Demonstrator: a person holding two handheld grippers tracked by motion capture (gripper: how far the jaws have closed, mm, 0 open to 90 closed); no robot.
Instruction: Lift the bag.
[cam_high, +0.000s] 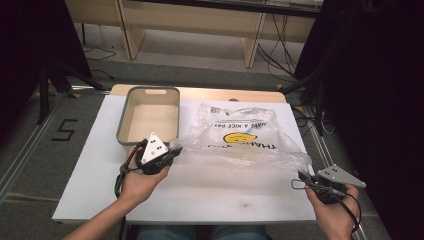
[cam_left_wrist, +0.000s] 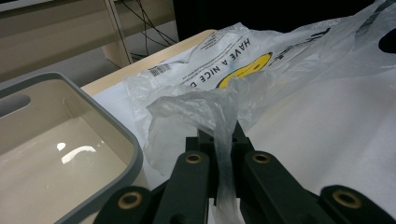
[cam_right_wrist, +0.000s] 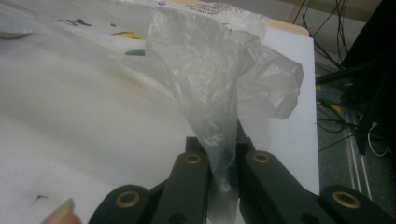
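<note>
While the plastic bag (cam_high: 243, 136) lies spread on the white table (cam_high: 100, 165) beside the grey bin (cam_high: 148, 114), my left gripper (cam_high: 172, 148) and right gripper (cam_high: 301, 178) each pinch one handle

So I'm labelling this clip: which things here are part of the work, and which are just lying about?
In the work:
- plastic bag, one handle pinched in each claw
- left claw, shut on it
- right claw, shut on it

Lying about:
- grey-rimmed bin, untouched
- white table

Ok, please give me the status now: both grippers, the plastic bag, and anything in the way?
Left gripper shut on plastic bag handle. Right gripper shut on other handle. Bag flat on table. Grey bin beside left gripper.
</note>
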